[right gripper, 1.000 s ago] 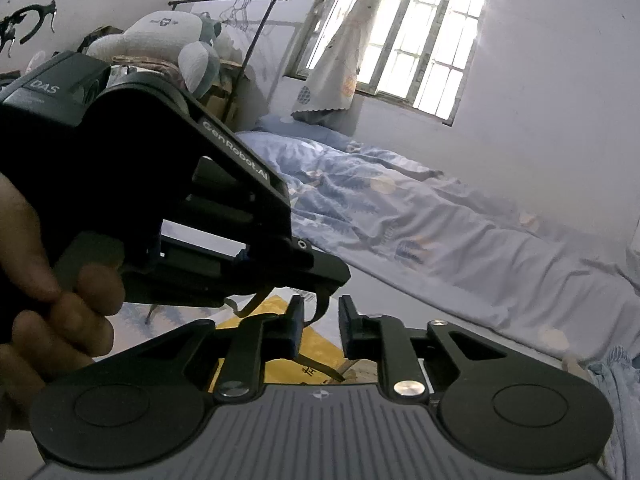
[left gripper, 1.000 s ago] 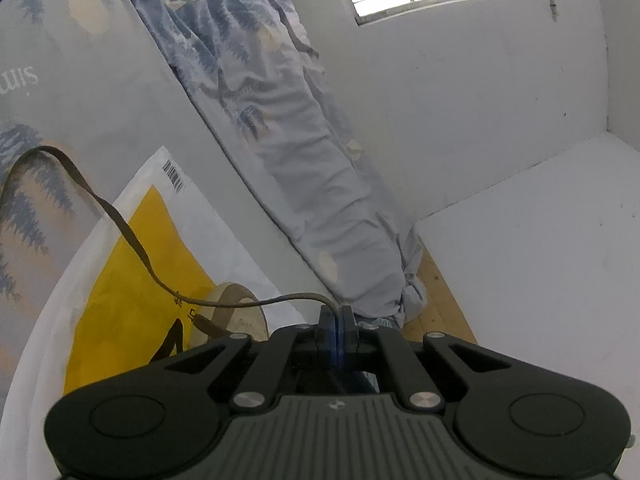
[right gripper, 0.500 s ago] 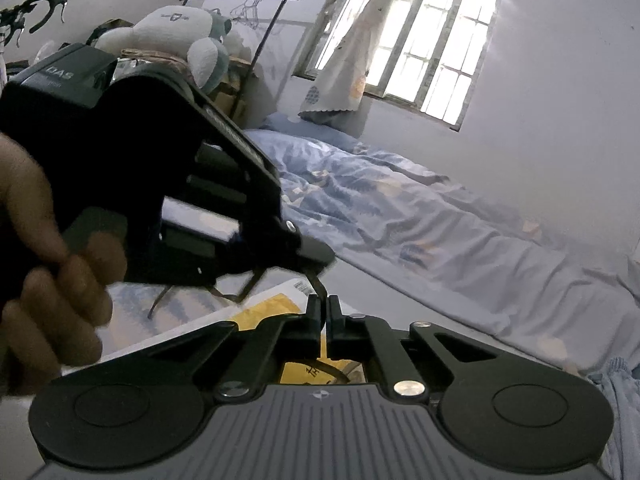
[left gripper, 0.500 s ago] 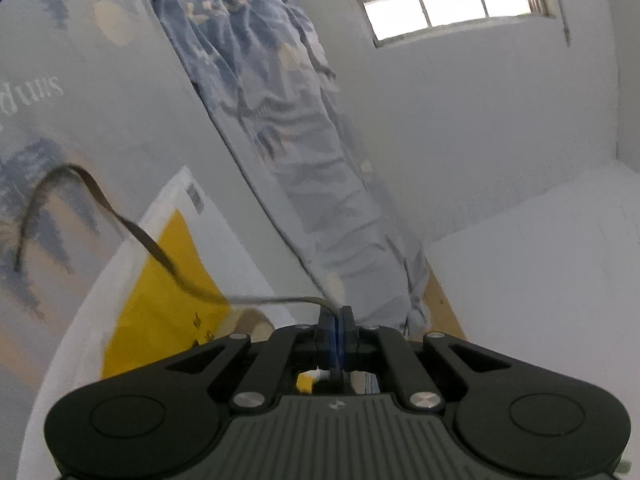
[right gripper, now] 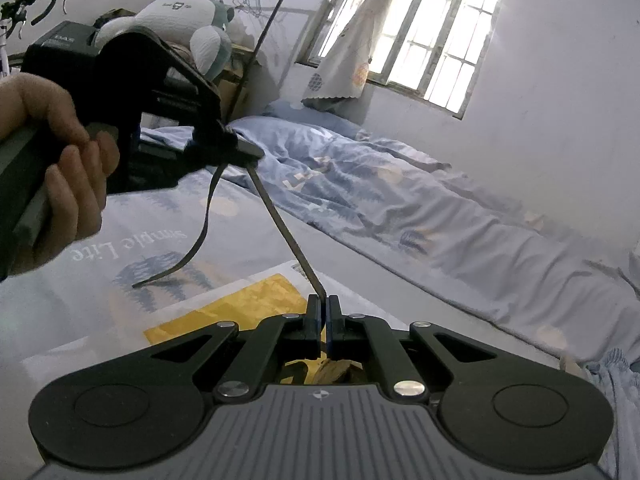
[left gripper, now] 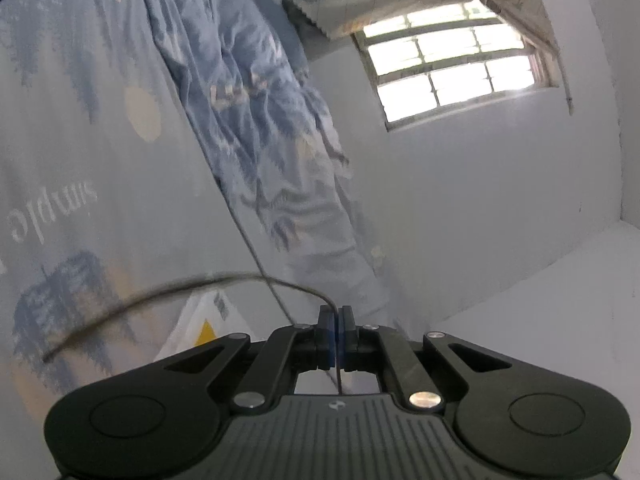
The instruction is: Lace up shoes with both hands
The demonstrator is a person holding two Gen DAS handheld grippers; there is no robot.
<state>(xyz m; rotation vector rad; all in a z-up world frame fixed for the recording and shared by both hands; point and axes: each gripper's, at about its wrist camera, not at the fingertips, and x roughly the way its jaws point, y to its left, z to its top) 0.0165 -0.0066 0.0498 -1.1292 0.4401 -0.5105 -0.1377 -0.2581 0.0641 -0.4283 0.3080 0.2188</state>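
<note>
Both tools clamp taut shoelace.

A lived-in bedroom at home: a bed with a rumpled blue duvet lies under a barred window with a tied-back curtain. In the corner a plush toy sits by a clothes rail with bare hangers.

Rumpled blue quilt on bed, plush toy, curtained window
</note>
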